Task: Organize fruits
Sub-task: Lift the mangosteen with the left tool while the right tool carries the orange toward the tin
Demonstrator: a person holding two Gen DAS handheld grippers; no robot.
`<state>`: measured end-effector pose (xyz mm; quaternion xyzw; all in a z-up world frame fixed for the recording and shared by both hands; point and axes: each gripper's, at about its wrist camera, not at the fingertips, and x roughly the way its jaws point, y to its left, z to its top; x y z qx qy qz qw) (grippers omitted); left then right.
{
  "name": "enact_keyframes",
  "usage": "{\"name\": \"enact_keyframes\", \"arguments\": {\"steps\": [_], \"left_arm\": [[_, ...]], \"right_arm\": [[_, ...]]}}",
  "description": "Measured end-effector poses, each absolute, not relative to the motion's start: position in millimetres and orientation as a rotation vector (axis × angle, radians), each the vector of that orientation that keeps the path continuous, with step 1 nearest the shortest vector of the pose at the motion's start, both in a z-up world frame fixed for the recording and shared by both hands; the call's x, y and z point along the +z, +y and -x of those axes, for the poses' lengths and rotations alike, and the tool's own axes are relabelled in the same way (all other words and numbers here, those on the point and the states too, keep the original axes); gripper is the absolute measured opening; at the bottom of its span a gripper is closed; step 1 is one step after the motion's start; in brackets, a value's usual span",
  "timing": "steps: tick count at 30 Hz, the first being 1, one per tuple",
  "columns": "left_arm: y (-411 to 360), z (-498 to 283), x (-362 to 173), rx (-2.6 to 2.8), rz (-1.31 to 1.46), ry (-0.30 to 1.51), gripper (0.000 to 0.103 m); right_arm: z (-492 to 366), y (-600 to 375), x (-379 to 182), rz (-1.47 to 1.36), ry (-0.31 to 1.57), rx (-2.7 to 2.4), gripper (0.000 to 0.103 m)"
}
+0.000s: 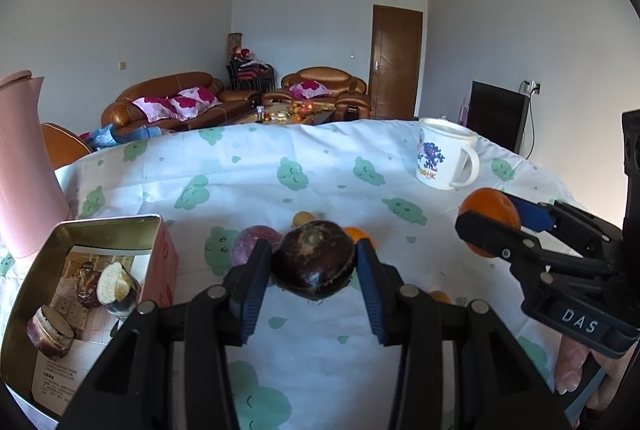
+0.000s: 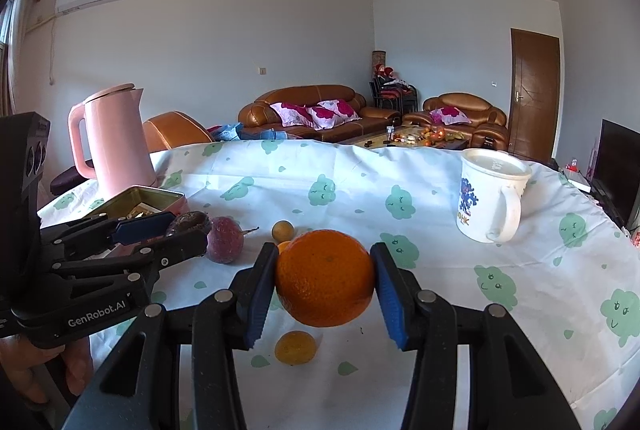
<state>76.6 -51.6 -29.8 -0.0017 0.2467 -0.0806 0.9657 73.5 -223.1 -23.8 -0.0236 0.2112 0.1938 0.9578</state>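
- Our left gripper (image 1: 314,272) clamps a dark brown, round water chestnut (image 1: 314,262) above the cloud-print tablecloth (image 1: 320,169), beside the open metal tin (image 1: 24,310).
- Our right gripper (image 2: 325,284) pinches a round orange (image 2: 324,282), lifted over small yellow fruits (image 2: 295,348).

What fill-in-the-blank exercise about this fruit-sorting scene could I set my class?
1. The right hand-held gripper is clamped on a round ____ fruit.
2. The left hand-held gripper holds a dark brown-purple round fruit above the ____-patterned white tablecloth.
3. The rectangular metal tin stands in front of a tall ____ kettle.

Missing words: orange; green; pink
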Motion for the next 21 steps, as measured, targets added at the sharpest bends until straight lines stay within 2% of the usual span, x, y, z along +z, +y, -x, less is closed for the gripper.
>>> {"name": "enact_keyframes", "arguments": {"steps": [21], "left_arm": [[-49, -66, -26, -0.142, 0.006, 0.433, 0.045]], "right_arm": [[-62, -225, -20, 0.052, 0.36, 0.42, 0.049]]}}
